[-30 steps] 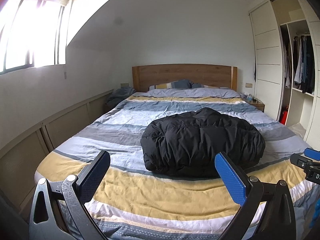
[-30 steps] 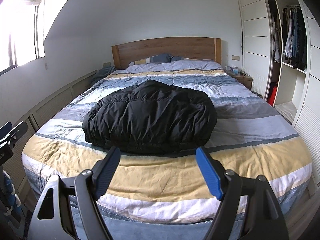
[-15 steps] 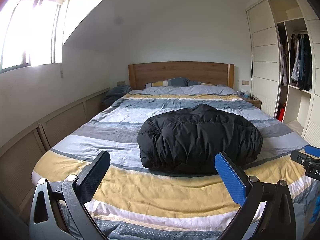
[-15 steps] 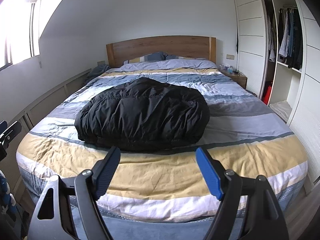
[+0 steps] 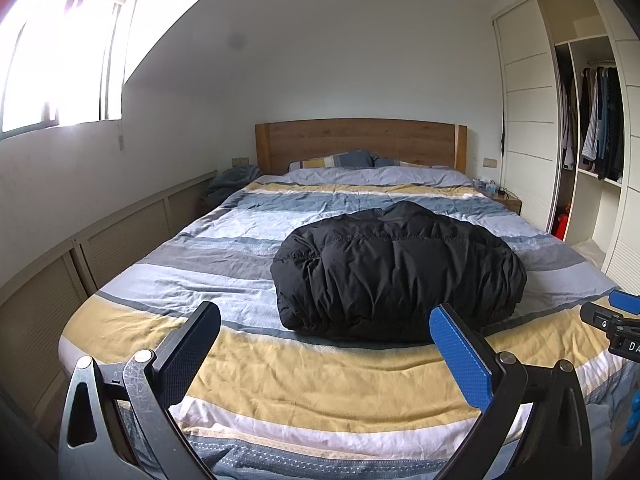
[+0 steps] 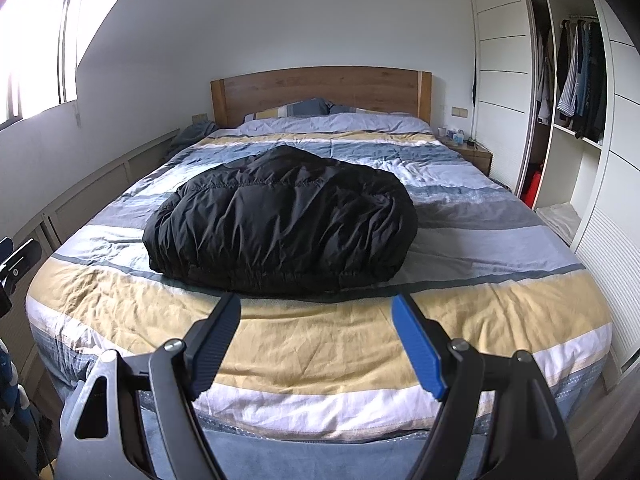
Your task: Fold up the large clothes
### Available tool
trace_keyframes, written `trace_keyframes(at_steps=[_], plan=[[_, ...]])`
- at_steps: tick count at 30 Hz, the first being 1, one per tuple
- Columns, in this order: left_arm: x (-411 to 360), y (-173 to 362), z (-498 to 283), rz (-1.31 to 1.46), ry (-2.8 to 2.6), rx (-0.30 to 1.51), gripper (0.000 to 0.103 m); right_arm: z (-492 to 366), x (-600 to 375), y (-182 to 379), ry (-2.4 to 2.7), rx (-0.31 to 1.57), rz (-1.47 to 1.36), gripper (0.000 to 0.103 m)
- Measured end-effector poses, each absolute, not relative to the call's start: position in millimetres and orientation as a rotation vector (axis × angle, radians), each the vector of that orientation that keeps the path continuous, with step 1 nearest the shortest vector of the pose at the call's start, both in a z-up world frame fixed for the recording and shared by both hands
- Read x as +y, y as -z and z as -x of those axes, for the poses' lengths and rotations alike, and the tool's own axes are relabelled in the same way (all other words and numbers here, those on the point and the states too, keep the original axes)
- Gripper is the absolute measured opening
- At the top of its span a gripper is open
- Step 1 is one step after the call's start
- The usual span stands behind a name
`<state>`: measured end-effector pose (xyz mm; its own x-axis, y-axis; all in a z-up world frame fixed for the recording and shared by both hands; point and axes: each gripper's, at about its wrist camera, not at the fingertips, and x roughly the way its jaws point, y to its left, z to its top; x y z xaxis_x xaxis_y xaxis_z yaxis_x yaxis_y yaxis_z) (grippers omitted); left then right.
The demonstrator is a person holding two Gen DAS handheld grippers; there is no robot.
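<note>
The left tool (image 5: 324,332) hangs over the foot of the bed (image 5: 320,384) with its fingers spread wide and nothing between them, one pad black, the other blue. The right tool (image 6: 316,320) is likewise held apart and bare, above the yellow stripe of the quilt near the foot. Each tool's tip shows at the edge of the other's view, so the two are side by side but well apart. Neither touches the jacket (image 6: 280,216), a black puffy one that lies bundled in a rounded heap on the middle of the bed, its gathered hem toward the tools, just beyond the yellow stripe. The quilt under it is striped blue, grey, white and yellow, and wrinkled. Past the jacket, pillows (image 5: 340,159) rest against a wooden headboard (image 5: 360,138). To the left is a low run of panelled cupboards (image 5: 120,240) under a bright window (image 5: 60,60), with some blue cloth (image 5: 232,182) heaped in the corner. To the right stands a nightstand (image 6: 472,154) with small things on it, then a wardrobe (image 6: 568,80) with clothes hanging inside.
</note>
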<state>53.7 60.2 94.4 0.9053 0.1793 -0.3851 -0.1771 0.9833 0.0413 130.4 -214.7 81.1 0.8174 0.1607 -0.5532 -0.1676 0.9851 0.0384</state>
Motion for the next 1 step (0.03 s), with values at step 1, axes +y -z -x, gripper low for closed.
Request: trace_keyframes(at_steps=[1], plan=[[60.4, -93.7, -54.1, -0.004, -0.183, 0.400, 0.103, -131.0, -214.9, -80.3, -0.174, 0.590, 0.015, 0.077]])
